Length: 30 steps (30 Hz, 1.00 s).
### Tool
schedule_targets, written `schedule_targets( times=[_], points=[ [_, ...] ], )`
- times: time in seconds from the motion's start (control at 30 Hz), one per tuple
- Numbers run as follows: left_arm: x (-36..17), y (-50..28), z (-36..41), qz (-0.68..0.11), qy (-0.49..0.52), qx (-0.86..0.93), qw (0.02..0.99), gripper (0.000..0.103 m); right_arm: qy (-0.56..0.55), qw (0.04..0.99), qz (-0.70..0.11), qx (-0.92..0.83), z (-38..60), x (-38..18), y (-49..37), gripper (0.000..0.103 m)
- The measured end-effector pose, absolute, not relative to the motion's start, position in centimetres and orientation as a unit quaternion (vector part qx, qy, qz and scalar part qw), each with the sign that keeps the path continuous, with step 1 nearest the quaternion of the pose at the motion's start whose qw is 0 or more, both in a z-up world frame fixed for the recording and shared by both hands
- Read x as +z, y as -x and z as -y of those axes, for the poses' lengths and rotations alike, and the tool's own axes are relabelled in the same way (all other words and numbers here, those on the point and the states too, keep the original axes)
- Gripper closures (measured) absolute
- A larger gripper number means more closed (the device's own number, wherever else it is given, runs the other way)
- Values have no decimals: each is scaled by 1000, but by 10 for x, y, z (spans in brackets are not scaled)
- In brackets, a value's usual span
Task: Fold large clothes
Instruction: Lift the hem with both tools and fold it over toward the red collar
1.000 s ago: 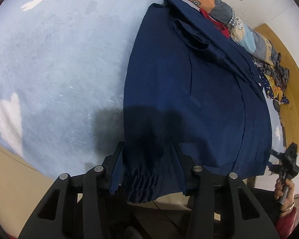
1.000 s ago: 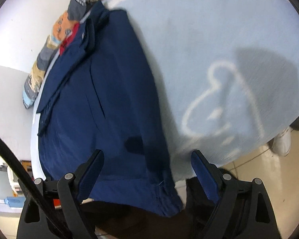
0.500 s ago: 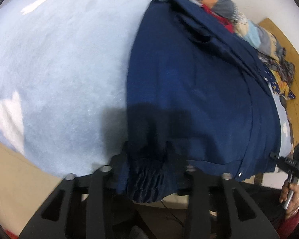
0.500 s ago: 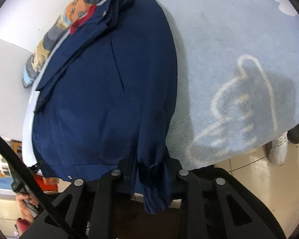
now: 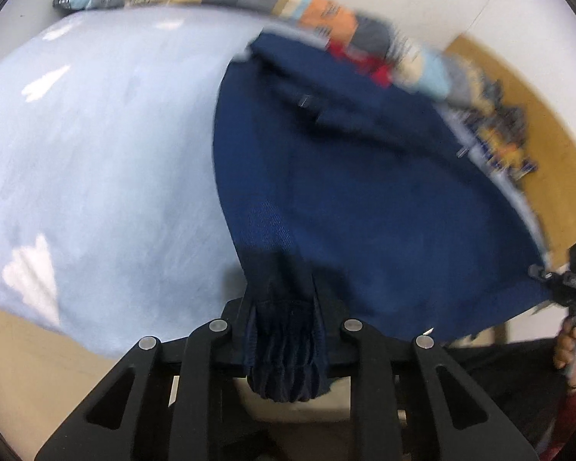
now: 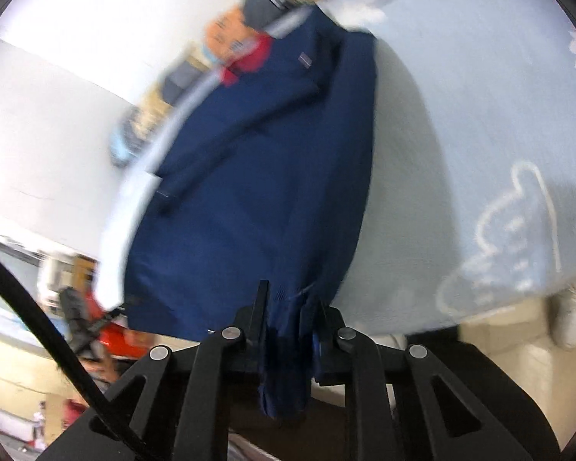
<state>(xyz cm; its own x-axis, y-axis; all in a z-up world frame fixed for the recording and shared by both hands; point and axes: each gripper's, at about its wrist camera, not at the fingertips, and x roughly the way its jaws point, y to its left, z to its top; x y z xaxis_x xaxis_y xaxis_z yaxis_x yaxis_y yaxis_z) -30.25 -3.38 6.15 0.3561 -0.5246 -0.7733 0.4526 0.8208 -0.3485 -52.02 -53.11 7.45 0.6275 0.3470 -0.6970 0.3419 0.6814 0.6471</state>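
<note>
Where right wrist looks, white shoe (image 6: 570,315), floor

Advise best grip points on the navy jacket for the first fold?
Grip the navy jacket at its two hem corners, from the near bed edge. The hem hangs over the light blue sheet, so fingers get both faces. The left gripper and right gripper are closing on bunched fabric there.

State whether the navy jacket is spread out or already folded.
Spread out: the navy jacket lies at full length across the blue bedcover, collar far, hem near.
</note>
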Motion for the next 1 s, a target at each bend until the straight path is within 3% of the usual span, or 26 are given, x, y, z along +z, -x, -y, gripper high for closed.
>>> schedule_targets(
  times=[0.6, 1.0],
  points=[
    [148, 248, 42, -352, 97, -308, 879, 82, -424, 855, -297, 36, 582, 158, 481, 85],
    [182, 125, 88, -345, 112, -278, 889, 82, -415, 870, -264, 8, 648, 193, 378, 85]
  ],
)
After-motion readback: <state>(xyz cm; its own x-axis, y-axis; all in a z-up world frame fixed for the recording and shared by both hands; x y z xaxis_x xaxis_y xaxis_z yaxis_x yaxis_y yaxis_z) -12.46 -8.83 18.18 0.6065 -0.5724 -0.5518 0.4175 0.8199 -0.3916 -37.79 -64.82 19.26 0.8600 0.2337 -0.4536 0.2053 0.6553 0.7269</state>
